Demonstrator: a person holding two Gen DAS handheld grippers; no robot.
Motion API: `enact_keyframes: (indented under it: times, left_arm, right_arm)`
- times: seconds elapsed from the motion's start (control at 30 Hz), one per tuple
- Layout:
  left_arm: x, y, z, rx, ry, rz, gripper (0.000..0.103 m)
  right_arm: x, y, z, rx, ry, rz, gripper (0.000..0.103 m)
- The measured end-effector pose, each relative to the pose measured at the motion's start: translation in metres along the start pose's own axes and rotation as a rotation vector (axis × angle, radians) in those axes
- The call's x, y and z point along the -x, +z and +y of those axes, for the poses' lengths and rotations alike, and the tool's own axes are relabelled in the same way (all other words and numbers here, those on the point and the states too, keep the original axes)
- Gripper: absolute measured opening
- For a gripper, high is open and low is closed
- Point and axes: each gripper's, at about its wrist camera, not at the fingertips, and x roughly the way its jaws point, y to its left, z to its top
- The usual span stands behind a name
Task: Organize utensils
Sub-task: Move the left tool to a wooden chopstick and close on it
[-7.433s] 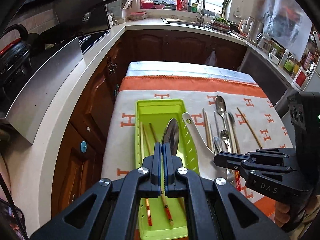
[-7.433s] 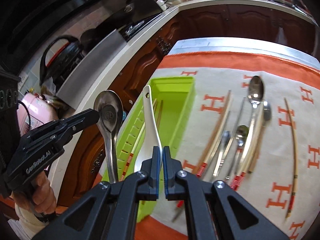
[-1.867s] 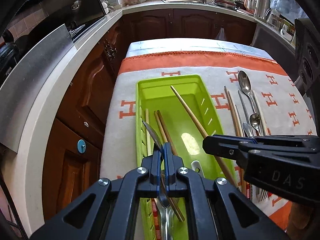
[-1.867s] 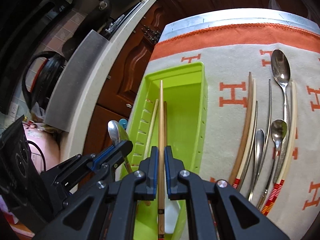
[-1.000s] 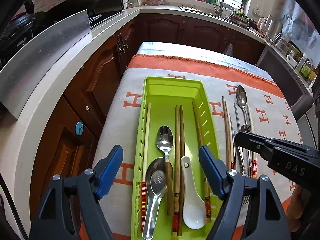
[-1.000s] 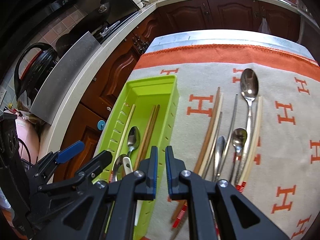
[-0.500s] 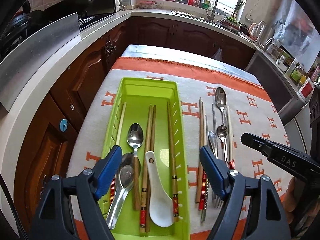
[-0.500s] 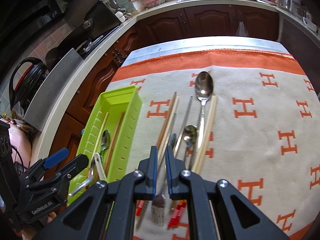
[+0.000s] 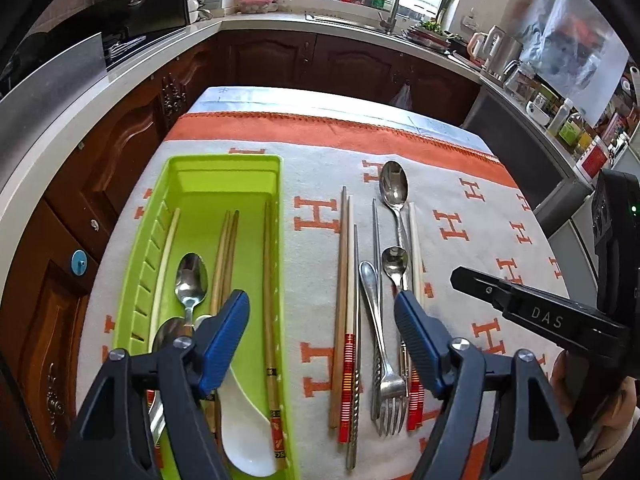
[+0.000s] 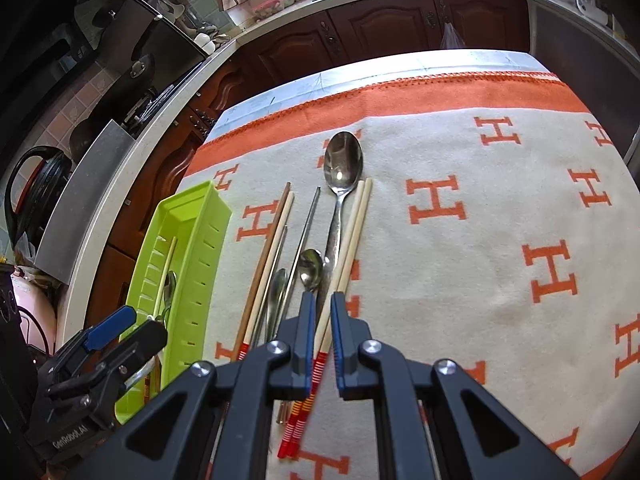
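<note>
Right wrist view: right gripper, jaws nearly together with nothing pinched, hangs over 2 pale chopsticks lying lengthwise between its tips on the cloth. Left gripper has just been closing, empty, beside the tray.

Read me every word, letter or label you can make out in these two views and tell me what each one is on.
"DAS": white letters on the side of the right gripper, seen from the left wrist view.
"GenRobot.AI": on the body of the left gripper, seen from the right wrist view.
"H": orange letter repeated across the cloth.
Bottle and jar labels on the right-hand counter are too small and blurred to read.
</note>
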Motion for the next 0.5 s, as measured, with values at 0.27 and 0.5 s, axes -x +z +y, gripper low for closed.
enact_keyframes:
  times: [0.27,0.5]
  left_arm:
    - [-0.043,0.015,-0.013,-0.041,-0.071,0.123,0.019]
    - [-0.077,0.013,-0.021,-0.088,0.043,0.224,0.013]
  right_arm:
    - [-0.006,-0.002,-0.015,-0.026,0.03,0.013,0.008]
    - [-0.007,-0.005,-0.027,-0.05,0.048,0.014,0.008]
